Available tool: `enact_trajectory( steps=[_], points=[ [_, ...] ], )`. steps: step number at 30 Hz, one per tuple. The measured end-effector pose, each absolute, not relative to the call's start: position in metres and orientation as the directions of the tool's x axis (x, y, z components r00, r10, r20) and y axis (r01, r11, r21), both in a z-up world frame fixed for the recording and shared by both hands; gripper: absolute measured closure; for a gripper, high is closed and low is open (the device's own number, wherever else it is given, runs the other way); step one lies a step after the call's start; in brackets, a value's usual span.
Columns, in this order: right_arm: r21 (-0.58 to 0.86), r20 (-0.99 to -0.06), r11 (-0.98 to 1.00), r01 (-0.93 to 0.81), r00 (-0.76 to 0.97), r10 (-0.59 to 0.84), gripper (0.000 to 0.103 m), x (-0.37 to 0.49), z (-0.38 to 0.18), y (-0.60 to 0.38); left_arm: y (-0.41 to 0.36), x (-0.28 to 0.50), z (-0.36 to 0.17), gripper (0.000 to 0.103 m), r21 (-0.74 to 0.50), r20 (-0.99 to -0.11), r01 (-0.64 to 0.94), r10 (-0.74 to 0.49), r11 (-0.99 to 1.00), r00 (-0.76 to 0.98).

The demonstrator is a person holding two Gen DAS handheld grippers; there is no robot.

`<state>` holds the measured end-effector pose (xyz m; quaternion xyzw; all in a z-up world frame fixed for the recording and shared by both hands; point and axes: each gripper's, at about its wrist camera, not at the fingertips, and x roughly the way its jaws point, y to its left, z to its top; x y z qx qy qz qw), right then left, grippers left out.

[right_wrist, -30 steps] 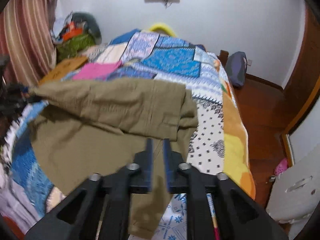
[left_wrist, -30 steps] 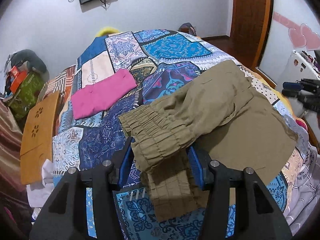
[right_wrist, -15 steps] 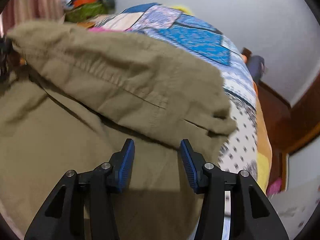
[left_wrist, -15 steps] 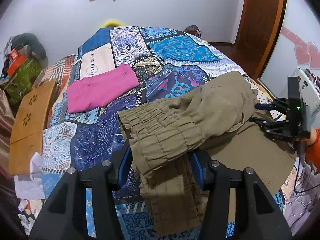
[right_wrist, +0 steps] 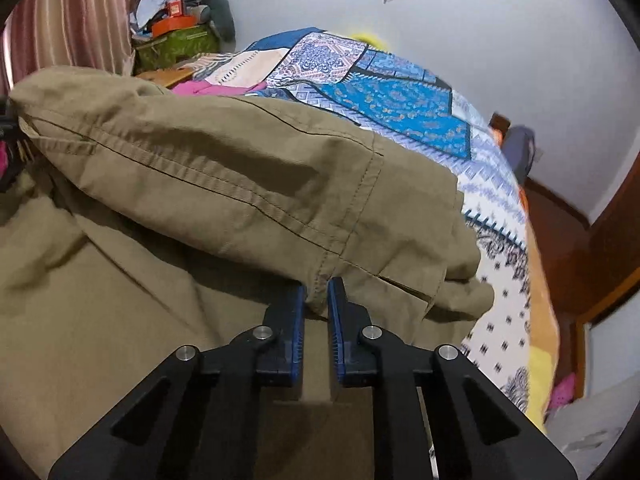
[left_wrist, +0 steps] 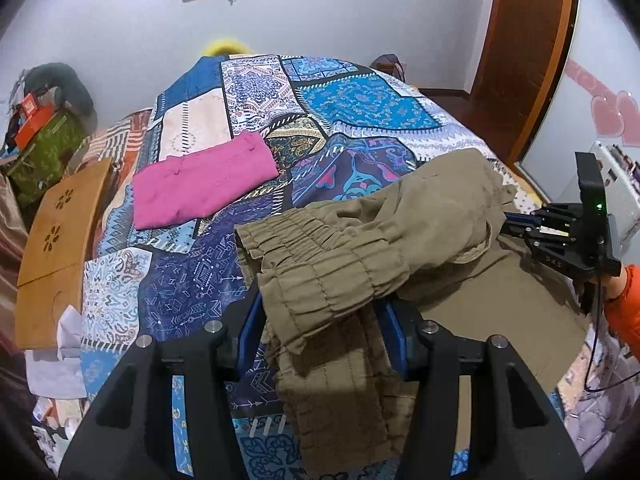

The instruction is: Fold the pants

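Note:
Olive-khaki pants (left_wrist: 420,232) lie on the patchwork bedspread (left_wrist: 352,96), partly doubled over. My left gripper (left_wrist: 320,320) is shut on the bunched elastic waistband (left_wrist: 320,264) and holds it above the bed. My right gripper (right_wrist: 316,292) is shut on the seam edge of the lifted pants (right_wrist: 224,176) layer. It also shows at the right in the left wrist view (left_wrist: 520,228), at the fold's far end. The lower layer (right_wrist: 100,320) lies flat beneath.
A folded pink garment (left_wrist: 204,180) lies on the far left of the bed. A wooden lap table (left_wrist: 56,240) leans at the bed's left side beside a cluttered green box (left_wrist: 44,140). A wooden door (left_wrist: 524,52) and a white dresser (left_wrist: 616,184) stand on the right.
My right gripper opened, came in to the folded pants edge and shut on it. My left gripper kept its grip on the waistband and rose slightly.

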<state>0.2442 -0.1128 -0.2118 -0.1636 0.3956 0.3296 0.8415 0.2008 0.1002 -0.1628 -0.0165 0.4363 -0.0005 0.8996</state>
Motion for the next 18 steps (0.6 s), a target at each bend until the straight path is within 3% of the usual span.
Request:
enact_trajectory(
  steps=[6, 18],
  points=[
    [0.064, -0.717, 0.779, -0.624, 0.514, 0.470, 0.095, 0.223, -0.174, -0.150, 0.098, 0.186, -0.152, 0.072, -0.030, -0.778, -0.008, -0.018, 1.000, 0.629],
    [0.067, -0.694, 0.776, -0.628, 0.529, 0.488, 0.096, 0.150, -0.138, -0.172, 0.091, 0.144, -0.141, 0.075, -0.017, -0.766, 0.011, -0.020, 1.000, 0.642]
  ],
)
